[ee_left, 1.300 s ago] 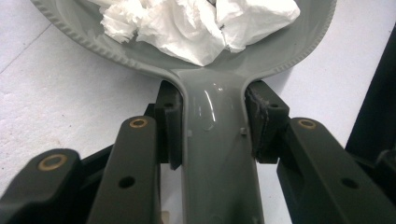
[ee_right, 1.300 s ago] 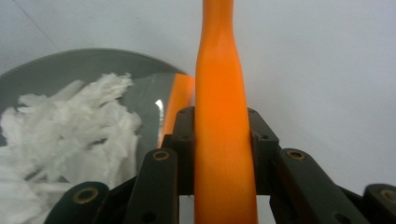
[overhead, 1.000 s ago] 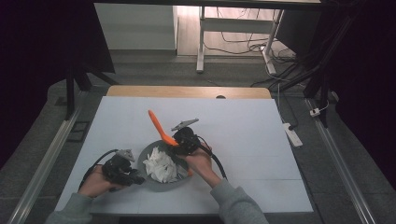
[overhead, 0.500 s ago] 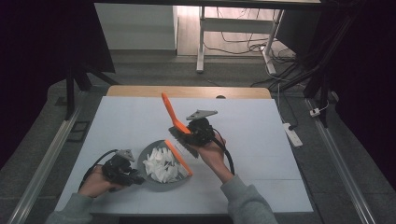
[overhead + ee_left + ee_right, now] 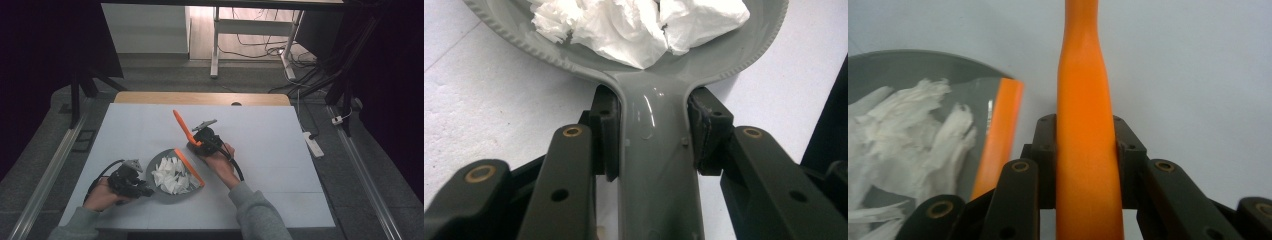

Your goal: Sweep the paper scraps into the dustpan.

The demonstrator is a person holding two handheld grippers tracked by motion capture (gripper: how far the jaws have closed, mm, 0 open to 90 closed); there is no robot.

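Note:
A grey dustpan (image 5: 162, 162) lies near the table's front, with torn white paper (image 5: 172, 175) in its bowl and an orange strip (image 5: 190, 168) along its right edge. My left gripper (image 5: 145, 189) is shut on the dustpan's handle (image 5: 654, 150), with paper (image 5: 639, 20) heaped just beyond the jaws. My right gripper (image 5: 195, 141) is shut on an orange handle (image 5: 182, 125) that slants up and to the far left. In the right gripper view the orange handle (image 5: 1085, 125) runs straight up between the jaws, with the dustpan (image 5: 898, 65) and its orange strip (image 5: 998, 135) to the left.
The white table top (image 5: 270, 150) has a wooden far edge (image 5: 200, 98). Beyond it stand a white frame (image 5: 215, 45) and loose cables on the floor. A power strip (image 5: 311, 143) lies off the table's right side.
My right gripper lifted the orange handle off the dustpan, swung away to the far right, then came back a little. The dustpan's orange strip now shows. My left gripper stayed put.

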